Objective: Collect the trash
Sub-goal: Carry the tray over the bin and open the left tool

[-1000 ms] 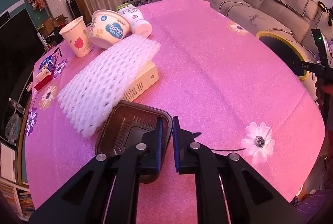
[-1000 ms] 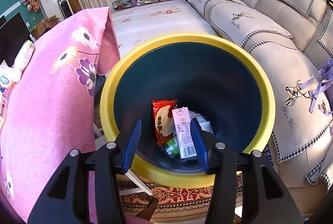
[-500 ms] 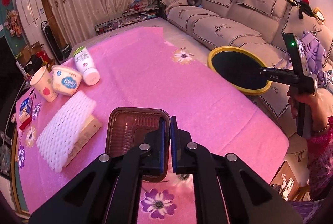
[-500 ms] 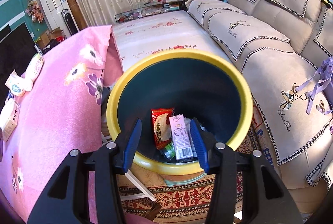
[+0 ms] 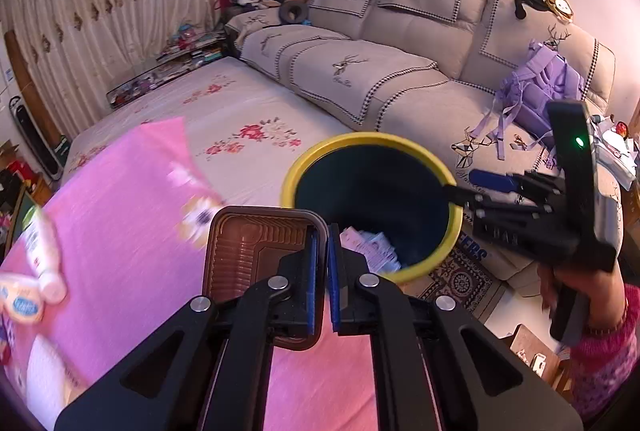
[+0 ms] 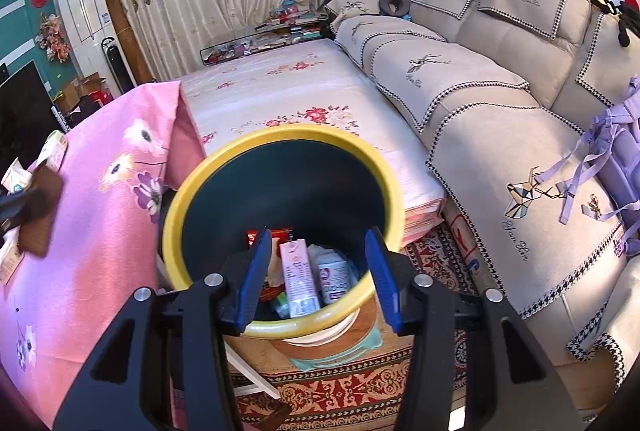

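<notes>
My left gripper (image 5: 322, 231) is shut on the rim of a brown plastic food tray (image 5: 248, 255), which hangs above the pink tablecloth's edge, just left of the bin. The dark bin with a yellow rim (image 5: 372, 139) stands on the floor between table and sofa. In the right wrist view my right gripper (image 6: 318, 251) hovers open over the bin (image 6: 280, 133), nothing between its fingers. Inside lie a pink milk carton (image 6: 298, 279) and other wrappers. The tray (image 6: 40, 219) shows at that view's left edge.
The pink flowered table (image 5: 120, 215) still carries blurred cups and a bottle (image 5: 40, 271) at the left. A beige sofa (image 5: 380, 79) with a purple backpack (image 5: 544, 87) runs behind the bin. A person's hand in a pink sleeve (image 5: 600, 331) holds the right gripper.
My left gripper has lifted the brown tray off the table and swung it right, up to the bin. The right gripper has drawn back and up a little over the bin.
</notes>
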The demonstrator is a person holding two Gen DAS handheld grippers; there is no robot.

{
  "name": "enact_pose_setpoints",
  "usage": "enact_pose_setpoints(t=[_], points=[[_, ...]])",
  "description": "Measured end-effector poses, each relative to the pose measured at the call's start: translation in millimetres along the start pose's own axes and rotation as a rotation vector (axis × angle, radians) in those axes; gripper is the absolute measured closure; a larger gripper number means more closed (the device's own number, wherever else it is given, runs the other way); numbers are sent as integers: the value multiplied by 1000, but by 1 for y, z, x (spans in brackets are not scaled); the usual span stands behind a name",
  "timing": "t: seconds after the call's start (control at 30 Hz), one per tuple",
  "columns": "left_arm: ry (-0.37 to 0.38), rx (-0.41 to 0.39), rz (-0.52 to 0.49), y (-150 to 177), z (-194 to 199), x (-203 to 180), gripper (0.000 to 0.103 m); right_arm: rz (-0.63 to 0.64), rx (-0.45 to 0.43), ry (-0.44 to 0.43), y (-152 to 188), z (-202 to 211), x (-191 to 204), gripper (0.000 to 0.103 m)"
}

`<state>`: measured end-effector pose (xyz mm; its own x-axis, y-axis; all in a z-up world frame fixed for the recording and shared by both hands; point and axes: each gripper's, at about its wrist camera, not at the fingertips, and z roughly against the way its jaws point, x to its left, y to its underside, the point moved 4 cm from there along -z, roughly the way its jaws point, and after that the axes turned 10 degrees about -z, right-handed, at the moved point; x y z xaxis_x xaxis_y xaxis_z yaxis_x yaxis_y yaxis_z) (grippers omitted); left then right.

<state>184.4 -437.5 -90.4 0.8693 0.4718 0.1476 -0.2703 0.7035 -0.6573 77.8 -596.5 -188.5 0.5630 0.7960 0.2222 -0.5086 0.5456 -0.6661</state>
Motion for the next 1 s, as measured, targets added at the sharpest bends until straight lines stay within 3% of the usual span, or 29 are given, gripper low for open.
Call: enact_pose_setpoints(t=[0.33, 0.6, 0.7, 0.83, 0.87, 0.9, 0.93, 1.0], points=[[73, 101, -9, -60, -119, -36, 97, -37, 14, 33, -4, -12, -32, 56], [52, 202, 27, -55, -184, -40, 97, -73, 31, 55, -3, -22, -56, 56], [80, 242, 63, -51, -197, -38, 97, -80, 38, 55, -2, -26, -59, 56], [54, 258, 77, -49, -204, -35, 95, -82, 46, 50, -1, -29, -59, 56], [49, 261, 82, -49, -204, -34, 93, -82, 47, 49, -1, -30, -59, 56], [50, 264, 85, -48, -204, -34, 82, -82, 47, 49, -1, -30, -58, 56], [49, 264, 87, -47, -202, -33, 64, -82, 47, 50, -1, -30, -58, 56], [37, 258, 93, -46, -198, -33, 42, -81, 47, 49, -1, -29, -57, 56]])
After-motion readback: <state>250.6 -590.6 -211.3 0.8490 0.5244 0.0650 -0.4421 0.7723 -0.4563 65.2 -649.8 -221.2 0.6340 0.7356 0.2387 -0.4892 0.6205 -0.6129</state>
